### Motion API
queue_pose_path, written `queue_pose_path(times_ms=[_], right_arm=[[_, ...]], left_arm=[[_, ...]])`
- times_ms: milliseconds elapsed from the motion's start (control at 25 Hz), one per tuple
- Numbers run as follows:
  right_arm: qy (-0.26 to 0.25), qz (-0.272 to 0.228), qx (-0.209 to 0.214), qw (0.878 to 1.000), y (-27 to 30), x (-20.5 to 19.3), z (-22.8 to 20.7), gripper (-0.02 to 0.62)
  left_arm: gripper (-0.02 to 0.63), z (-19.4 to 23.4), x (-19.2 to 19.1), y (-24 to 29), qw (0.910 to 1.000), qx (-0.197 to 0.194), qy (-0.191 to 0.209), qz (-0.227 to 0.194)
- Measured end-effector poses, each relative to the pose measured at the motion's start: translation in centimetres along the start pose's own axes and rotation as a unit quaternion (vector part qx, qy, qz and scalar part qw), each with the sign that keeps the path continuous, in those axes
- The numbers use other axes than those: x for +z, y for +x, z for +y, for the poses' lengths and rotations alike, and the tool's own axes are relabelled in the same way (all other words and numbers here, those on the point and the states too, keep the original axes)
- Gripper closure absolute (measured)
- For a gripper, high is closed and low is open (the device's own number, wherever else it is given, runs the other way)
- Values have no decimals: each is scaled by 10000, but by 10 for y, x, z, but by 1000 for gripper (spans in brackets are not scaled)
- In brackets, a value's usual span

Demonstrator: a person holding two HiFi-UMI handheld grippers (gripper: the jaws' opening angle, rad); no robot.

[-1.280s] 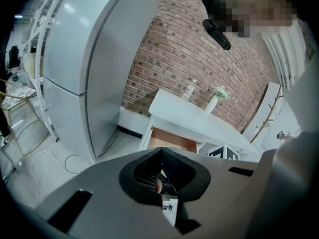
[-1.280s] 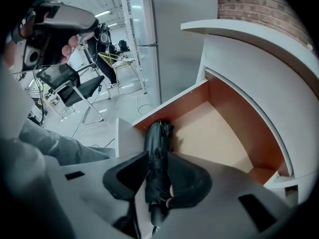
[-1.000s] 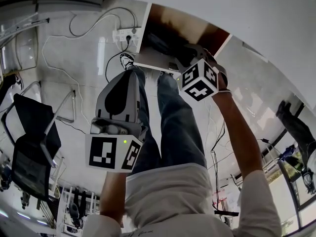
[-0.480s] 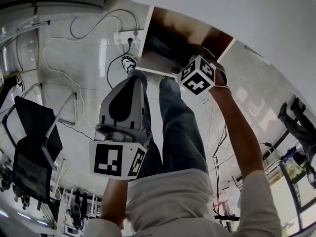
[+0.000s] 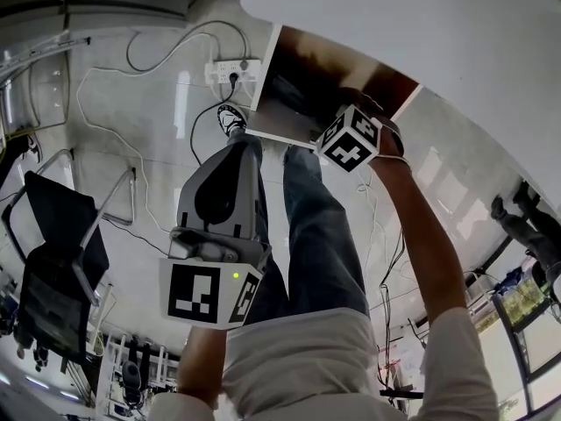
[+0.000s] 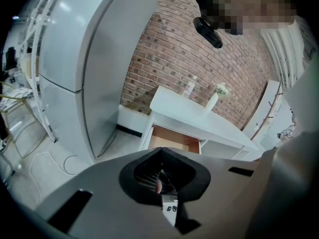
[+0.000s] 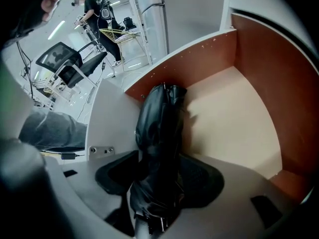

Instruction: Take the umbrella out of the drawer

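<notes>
While my right hand-held gripper (image 7: 158, 183) reached into the open drawer (image 7: 234, 118), its jaws were clamped on the handle end of the black folded umbrella (image 7: 158, 128). That umbrella lay inside the drawer, on its pale floor, stretching away from me beside the drawer's white side wall (image 7: 112, 113), its far end near the brown wall behind. To the umbrella's right the drawer floor was bare. From above, the white worktop (image 5: 421, 24) overhung the drawer, so only its front part showed past the edge.

My left hand-held gripper (image 5: 230, 160) hung well apart from the drawer, over the floor beside my jeans (image 5: 316, 226), its jaws together with nothing between them. Its own camera looked across at a brick wall (image 6: 174, 49), a tall white cabinet (image 6: 75, 59) and a vase (image 6: 214, 99) standing on the worktop.

On the floor near the drawer sat a power strip (image 5: 230, 67) with cables (image 5: 149, 51) trailing off it. An office chair (image 5: 53, 235) stood farther to my left.
</notes>
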State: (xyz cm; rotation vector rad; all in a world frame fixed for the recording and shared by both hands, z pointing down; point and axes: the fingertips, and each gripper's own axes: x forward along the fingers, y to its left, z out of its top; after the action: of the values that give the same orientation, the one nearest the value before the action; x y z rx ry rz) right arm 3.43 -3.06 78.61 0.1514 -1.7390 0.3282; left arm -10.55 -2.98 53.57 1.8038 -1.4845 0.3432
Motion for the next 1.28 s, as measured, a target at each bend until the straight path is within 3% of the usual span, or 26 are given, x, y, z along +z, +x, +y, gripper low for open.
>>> queue_pose_path(times_ms=[760,1080,1280], right_arm=[[101,480,201,9986,22,-5,-2,307],[64,592,428,9973,28,-4,-1,333],[110,578,234,9980,28,-5,-2,359]], left_arm=[[589,11,0,-3,9999,18,-107,-46],[589,9,-4,0,9999,-31,-120,-29],[589,6,-3,-3,9999,-48,-99,-68]])
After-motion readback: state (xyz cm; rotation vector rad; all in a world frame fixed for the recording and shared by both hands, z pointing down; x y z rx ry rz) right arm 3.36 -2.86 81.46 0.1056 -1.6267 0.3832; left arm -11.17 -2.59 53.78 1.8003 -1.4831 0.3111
